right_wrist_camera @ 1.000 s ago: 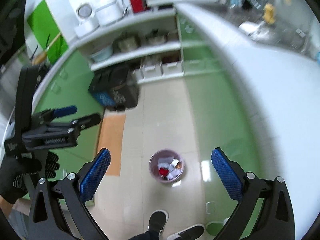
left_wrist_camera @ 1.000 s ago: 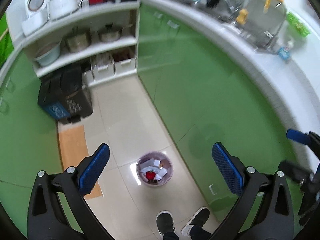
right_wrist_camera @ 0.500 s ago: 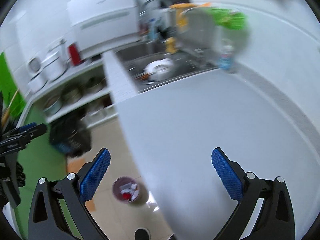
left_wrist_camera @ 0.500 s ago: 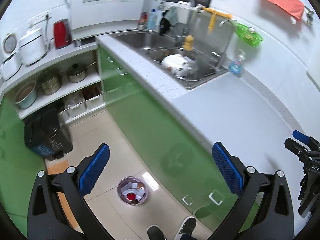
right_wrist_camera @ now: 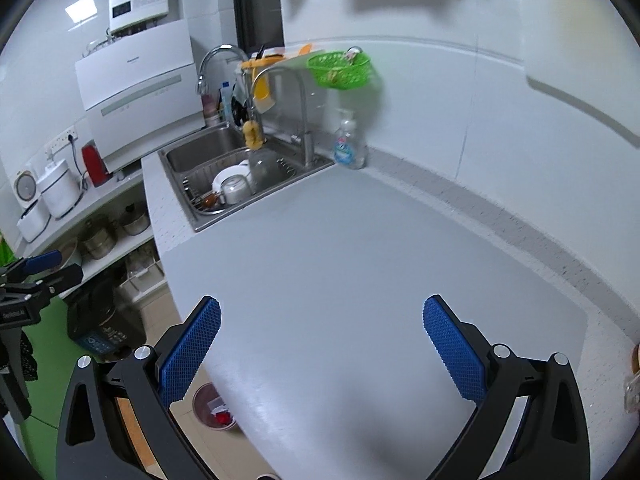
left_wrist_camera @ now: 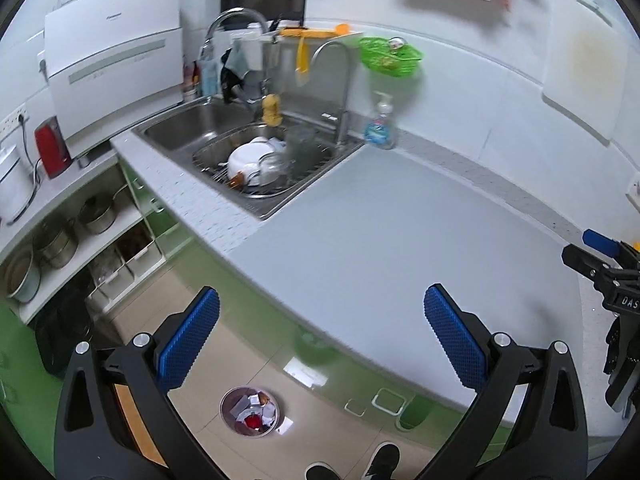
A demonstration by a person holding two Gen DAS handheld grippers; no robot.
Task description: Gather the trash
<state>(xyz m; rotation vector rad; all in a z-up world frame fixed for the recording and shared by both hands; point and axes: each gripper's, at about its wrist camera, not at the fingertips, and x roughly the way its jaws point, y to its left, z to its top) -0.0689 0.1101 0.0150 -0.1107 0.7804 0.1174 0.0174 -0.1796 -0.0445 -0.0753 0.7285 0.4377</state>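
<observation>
A small round trash bin [left_wrist_camera: 250,411] holding white paper scraps and something red stands on the tiled floor below the counter; it also shows in the right wrist view [right_wrist_camera: 214,406], partly hidden by the counter edge. My left gripper [left_wrist_camera: 320,338] is open and empty, held above the counter's front edge. My right gripper [right_wrist_camera: 322,346] is open and empty over the grey countertop [right_wrist_camera: 340,264]. A clear wrapper [right_wrist_camera: 634,394] lies at the counter's far right edge.
A steel sink [left_wrist_camera: 248,160] with dishes sits at the back left, with a soap bottle [left_wrist_camera: 380,124] and a green basket [left_wrist_camera: 390,58] beside it. Shelves with pots [left_wrist_camera: 60,240] and a black bin [right_wrist_camera: 104,326] stand at the left.
Both grippers have risen and tilted up from looking at the floor and bin to looking over the countertop and sink. Both stay open and empty.
</observation>
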